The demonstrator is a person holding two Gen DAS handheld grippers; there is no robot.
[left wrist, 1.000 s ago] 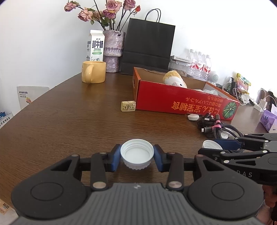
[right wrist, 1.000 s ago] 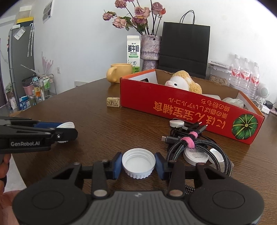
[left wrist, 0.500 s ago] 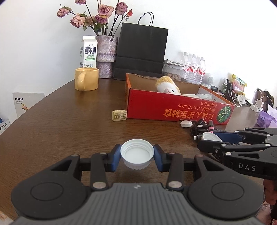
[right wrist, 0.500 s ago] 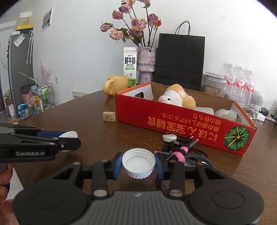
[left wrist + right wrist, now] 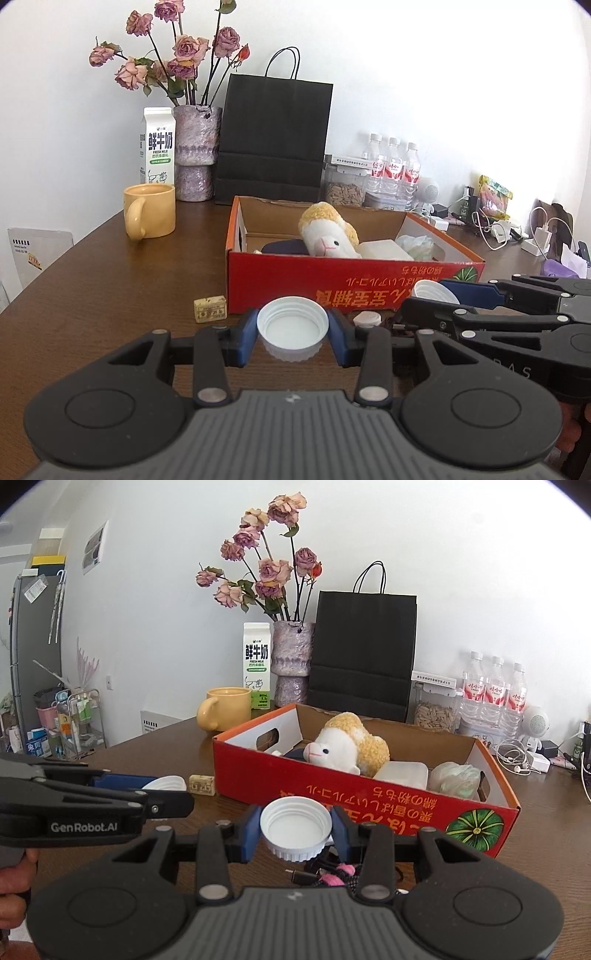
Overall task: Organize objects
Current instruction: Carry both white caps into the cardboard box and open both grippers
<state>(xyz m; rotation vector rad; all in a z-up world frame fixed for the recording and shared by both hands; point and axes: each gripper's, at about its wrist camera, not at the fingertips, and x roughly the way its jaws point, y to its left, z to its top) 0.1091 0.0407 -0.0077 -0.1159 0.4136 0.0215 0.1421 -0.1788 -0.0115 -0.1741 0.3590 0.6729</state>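
Note:
Each gripper holds a white screw cap, open side up, above the brown table. My left gripper [image 5: 292, 330] is shut on one white cap [image 5: 292, 325]; my right gripper [image 5: 295, 827] is shut on the other white cap [image 5: 295, 825]. The two grippers hang side by side just in front of a red cardboard box [image 5: 351, 291] [image 5: 258, 775]. Inside the box lie a plush sheep [image 5: 347, 747], a white container [image 5: 402, 773] and a crumpled bag [image 5: 456, 777]. In the left wrist view the right gripper [image 5: 424, 291] shows with its cap at the right.
A small yellow block [image 5: 209, 309] and a small white disc [image 5: 366, 318] lie before the box; a cable bundle [image 5: 332, 873] lies under my right gripper. Behind stand a yellow mug [image 5: 149, 216], milk carton [image 5: 158, 146], flower vase [image 5: 195, 155], black paper bag [image 5: 273, 140] and water bottles [image 5: 393, 168].
Both grippers rose and came closer to the red box, each still holding its cap. The box interior now shows more fully and the cable bundle has slid below the right gripper.

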